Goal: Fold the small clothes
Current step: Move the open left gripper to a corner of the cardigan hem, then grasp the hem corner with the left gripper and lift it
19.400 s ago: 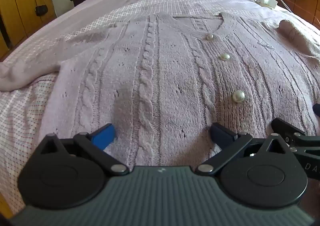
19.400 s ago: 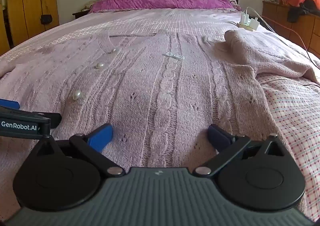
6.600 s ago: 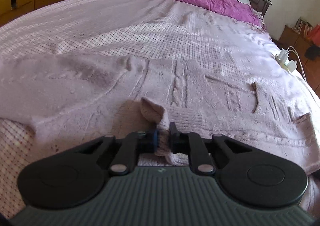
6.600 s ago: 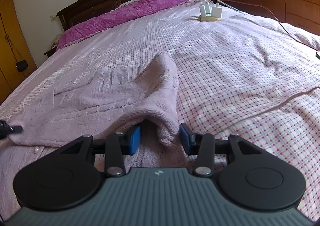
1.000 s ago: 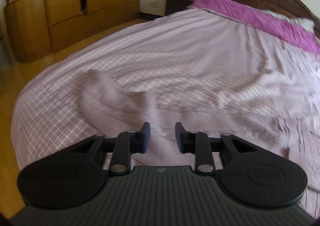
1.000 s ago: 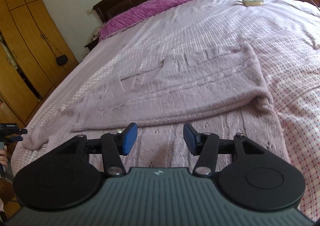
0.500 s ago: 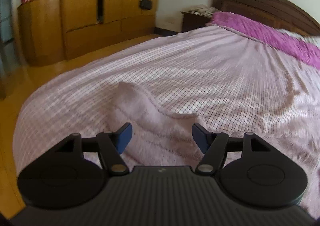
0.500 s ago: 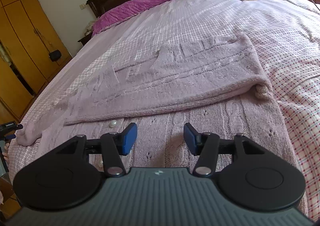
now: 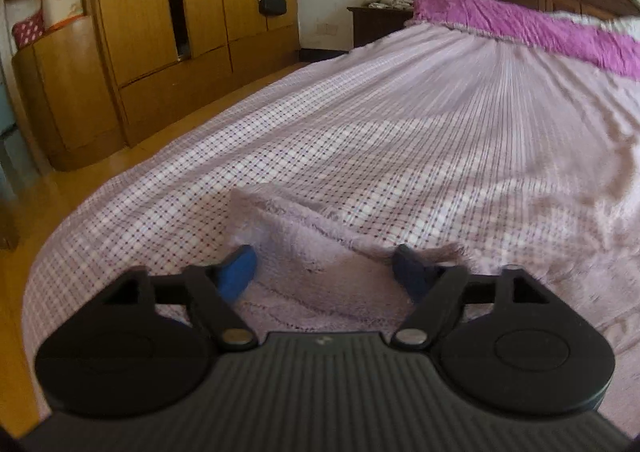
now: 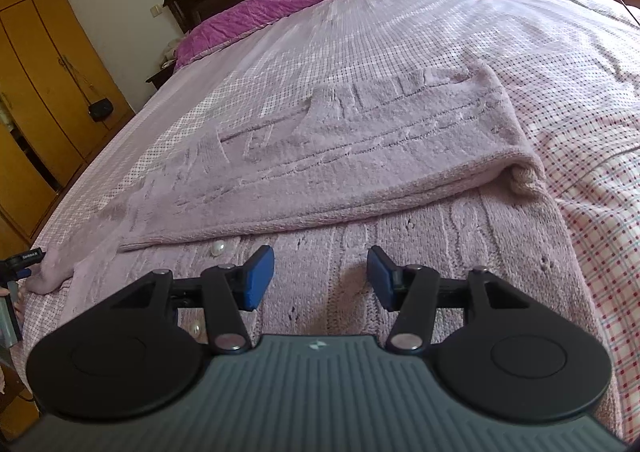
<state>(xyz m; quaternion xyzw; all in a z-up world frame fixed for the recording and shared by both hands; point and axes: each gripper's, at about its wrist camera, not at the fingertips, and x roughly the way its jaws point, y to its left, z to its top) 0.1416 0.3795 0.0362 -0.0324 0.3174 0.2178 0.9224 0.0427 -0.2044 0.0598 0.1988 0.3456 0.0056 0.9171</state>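
Both grippers, left gripper [image 9: 324,266] and right gripper [image 10: 320,276], have spread fingers over the half-folded lilac cable-knit cardigan [image 10: 360,156] on the bed [image 10: 400,32]; its loose sleeve between the left fingers may slip off the edge.

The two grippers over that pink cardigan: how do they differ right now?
The left gripper sits at the sleeve end near the bed's corner; the right gripper hangs over the cardigan's body, near a pearl button. The left one's fingers are spread wider, with sleeve fabric between them; the right one's are closer together. Both are open, holding nothing, with blue pads.
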